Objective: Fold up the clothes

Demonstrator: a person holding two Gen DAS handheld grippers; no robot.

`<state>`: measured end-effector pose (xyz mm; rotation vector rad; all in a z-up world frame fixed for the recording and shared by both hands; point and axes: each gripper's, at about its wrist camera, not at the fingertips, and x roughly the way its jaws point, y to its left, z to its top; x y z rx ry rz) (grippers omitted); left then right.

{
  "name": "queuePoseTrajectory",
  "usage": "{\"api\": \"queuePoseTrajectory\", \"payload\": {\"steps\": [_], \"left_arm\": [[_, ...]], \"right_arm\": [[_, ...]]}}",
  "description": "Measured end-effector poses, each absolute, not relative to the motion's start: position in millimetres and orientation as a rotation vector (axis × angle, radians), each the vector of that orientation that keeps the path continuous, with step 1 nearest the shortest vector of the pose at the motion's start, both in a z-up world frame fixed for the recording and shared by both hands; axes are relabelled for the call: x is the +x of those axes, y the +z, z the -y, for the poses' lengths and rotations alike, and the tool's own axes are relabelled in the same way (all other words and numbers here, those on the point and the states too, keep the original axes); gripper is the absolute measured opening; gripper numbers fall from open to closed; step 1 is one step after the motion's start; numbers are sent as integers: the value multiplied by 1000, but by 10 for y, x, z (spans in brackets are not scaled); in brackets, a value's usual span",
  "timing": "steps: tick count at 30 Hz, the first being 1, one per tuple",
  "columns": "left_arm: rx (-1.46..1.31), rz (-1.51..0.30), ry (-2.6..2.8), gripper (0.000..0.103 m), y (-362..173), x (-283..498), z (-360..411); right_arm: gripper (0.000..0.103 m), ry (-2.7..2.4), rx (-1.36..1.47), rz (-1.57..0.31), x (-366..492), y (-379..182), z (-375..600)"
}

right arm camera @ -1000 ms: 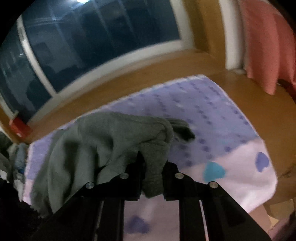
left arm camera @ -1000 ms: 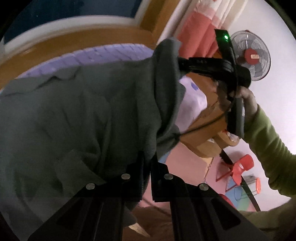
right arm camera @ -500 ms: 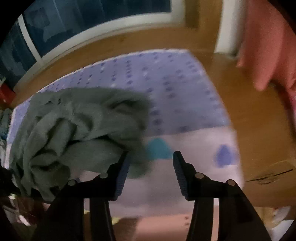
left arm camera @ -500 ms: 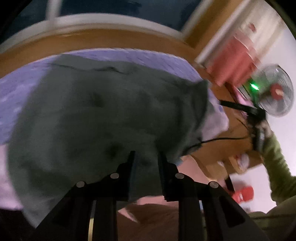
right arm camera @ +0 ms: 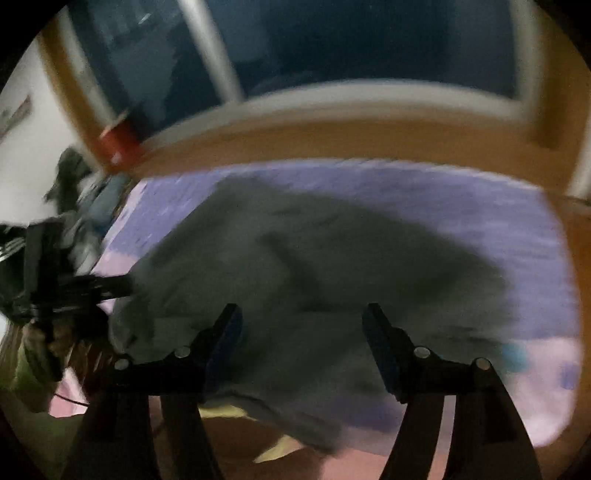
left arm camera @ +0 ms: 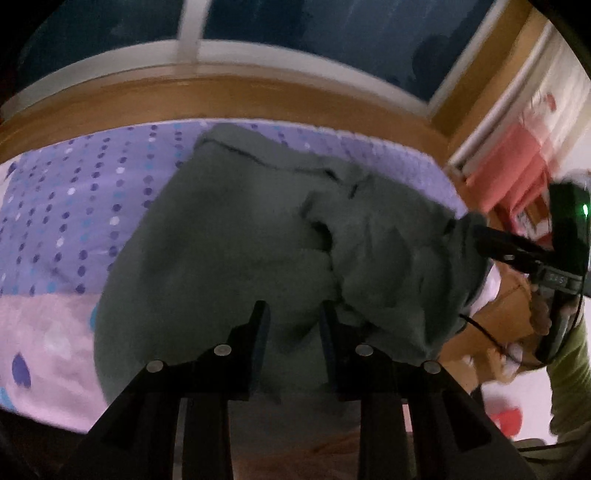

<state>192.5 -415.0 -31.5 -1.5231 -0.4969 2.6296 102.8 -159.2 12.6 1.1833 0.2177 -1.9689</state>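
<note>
A dark grey-green garment (left arm camera: pixel 240 251) lies spread in loose folds on the purple dotted sheet (left arm camera: pixel 66 206) of the bed. It also fills the blurred right wrist view (right arm camera: pixel 314 266). My left gripper (left arm camera: pixel 293 314) has its jaws a little apart over the garment's near edge, with cloth showing between them. My right gripper (right arm camera: pixel 301 317) is wide open above the garment's near edge and holds nothing. The right gripper also shows at the garment's right end in the left wrist view (left arm camera: pixel 480 236). The left gripper shows at the garment's left end in the right wrist view (right arm camera: pixel 125 286).
A wooden ledge (left arm camera: pixel 221 99) and dark window (left arm camera: pixel 332 33) run behind the bed. Pink curtain (left arm camera: pixel 506 162) hangs at the right. A pile of other clothes (right arm camera: pixel 88 206) lies at the bed's left end. The sheet's pink part (left arm camera: pixel 44 332) is near me.
The garment was held up between both grippers and now lies on the bed. The right gripper let go and opened wide. The left gripper's jaws have parted.
</note>
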Motion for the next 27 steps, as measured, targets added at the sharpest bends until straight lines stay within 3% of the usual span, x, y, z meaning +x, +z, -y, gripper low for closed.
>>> {"api": "queuePoseTrajectory", "payload": {"steps": [6,7,8,9,10,17,20,24,27], "left_arm": [[-1565,363,2521,27,-566,1709,4131],[-1571,337,2511,27,-605,1688,4134],[-1583,306,2504,27,-644,1669,4137],[-1596,280,2498,27,-682,1652,4139],[-1608,267,2489,27,-712,1641,4140],[-1628,310,2454,27,-812,1608,4168],[-1654,392,2464,27,-846,1592,4187],[-1678,472,2493,27,-869,1574,4181],[-1697,516,2529,27,-867,1567,4171]], "right_arm": [[67,-1909,1389,-460,995,-542,2380],[61,-1922,1400,-504,1005,-589,2424],[35,-1942,1401,-553,1023,-621,2464],[17,-1948,1404,-570,1031,-619,2478],[10,-1964,1398,-566,1033,-552,2469],[8,-2253,1164,-736,698,475,2302],[8,-2441,999,-984,308,799,2261],[8,-2579,848,-1203,-228,900,2253],[8,-2608,817,-1359,-704,644,2231]]}}
